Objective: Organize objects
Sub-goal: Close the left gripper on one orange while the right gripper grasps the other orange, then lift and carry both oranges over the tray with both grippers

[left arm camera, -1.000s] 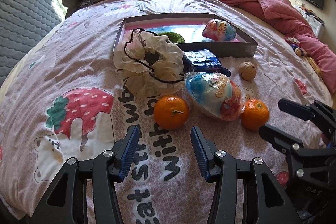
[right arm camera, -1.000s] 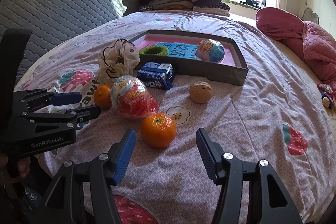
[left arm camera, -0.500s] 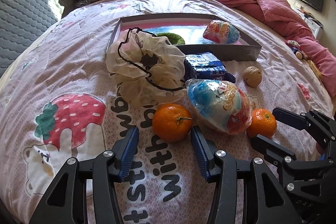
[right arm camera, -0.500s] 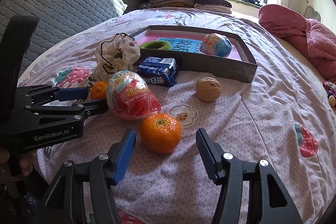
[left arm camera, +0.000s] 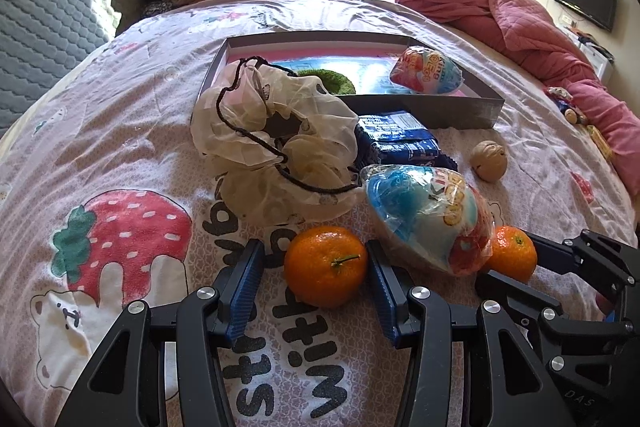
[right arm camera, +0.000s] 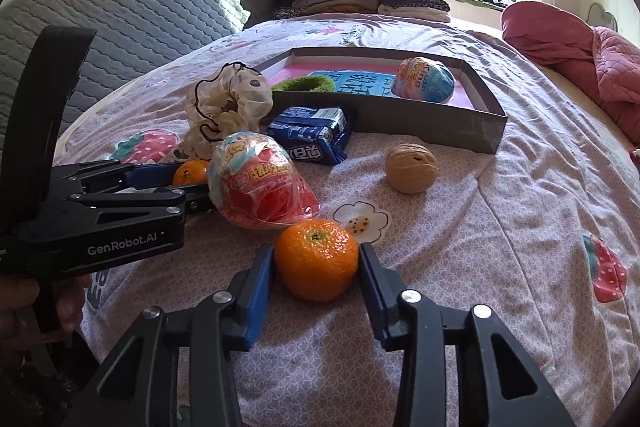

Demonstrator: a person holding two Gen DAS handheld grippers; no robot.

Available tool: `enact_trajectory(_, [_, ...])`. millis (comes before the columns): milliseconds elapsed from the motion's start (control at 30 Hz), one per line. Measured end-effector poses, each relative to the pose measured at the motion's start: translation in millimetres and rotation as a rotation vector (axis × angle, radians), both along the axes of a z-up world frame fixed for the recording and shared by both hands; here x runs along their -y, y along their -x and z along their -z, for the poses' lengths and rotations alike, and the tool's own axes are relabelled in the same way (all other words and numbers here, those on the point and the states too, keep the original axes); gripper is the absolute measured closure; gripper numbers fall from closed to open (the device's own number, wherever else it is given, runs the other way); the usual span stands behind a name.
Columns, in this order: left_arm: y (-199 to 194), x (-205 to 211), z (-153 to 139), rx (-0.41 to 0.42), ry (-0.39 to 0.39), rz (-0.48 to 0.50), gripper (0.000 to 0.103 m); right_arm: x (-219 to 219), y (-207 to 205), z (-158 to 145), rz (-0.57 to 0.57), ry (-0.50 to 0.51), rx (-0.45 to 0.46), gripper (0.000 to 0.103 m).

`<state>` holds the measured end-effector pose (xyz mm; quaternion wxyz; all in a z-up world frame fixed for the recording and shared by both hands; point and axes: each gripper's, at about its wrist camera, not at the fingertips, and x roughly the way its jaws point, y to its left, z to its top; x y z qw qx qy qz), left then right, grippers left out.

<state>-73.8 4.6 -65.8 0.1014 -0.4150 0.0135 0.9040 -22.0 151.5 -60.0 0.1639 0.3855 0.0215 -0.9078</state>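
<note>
The right gripper (right arm camera: 317, 263) clamps one mandarin (right arm camera: 316, 259); the left gripper (left arm camera: 314, 269) brackets another mandarin (left arm camera: 326, 271), jaws apart, right pad touching. At twelve o'clock the grey tray (left arm camera: 460, 111) holds only a wrapped toy egg (left arm camera: 426, 71) and green scrunchie (left arm camera: 338, 81). Organizing looks barely begun: cream scrunchie (left arm camera: 276, 143), blue packet (left arm camera: 400, 143), walnut (left arm camera: 488, 161) and a second egg (left arm camera: 428, 219) remain outside.

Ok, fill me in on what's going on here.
A person is tidying loose items on a bed with two handheld grippers. The left gripper has its open fingers on either side of one tangerine, with a gap on the left. The right gripper has closed in on the other tangerine, both pads at its sides. Both fruits sit on the bedspread. The grey box behind holds a wrapped toy egg and a green scrunchie.
</note>
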Motion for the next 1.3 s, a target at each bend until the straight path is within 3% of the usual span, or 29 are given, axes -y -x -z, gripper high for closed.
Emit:
enact_trajectory(167, [-3.2, 2.9, -0.1, 0.000, -0.042, 0.008, 0.064, -2.8, -1.1, -1.5, 0.000, 0.013, 0.000, 0.062])
enact_trajectory(767, [-33.3, 2.3, -8.2, 0.001, -0.026, -0.001, 0.064, -11.1, -11.5, -15.5, 0.003, 0.046, -0.043, 0.062])
enact_trajectory(1300, [-55.9, -9.8, -36.6, -0.070, -0.007, -0.002, 0.064, -16.0, -23.7, -30.1, -0.016, 0.090, -0.094, 0.062])
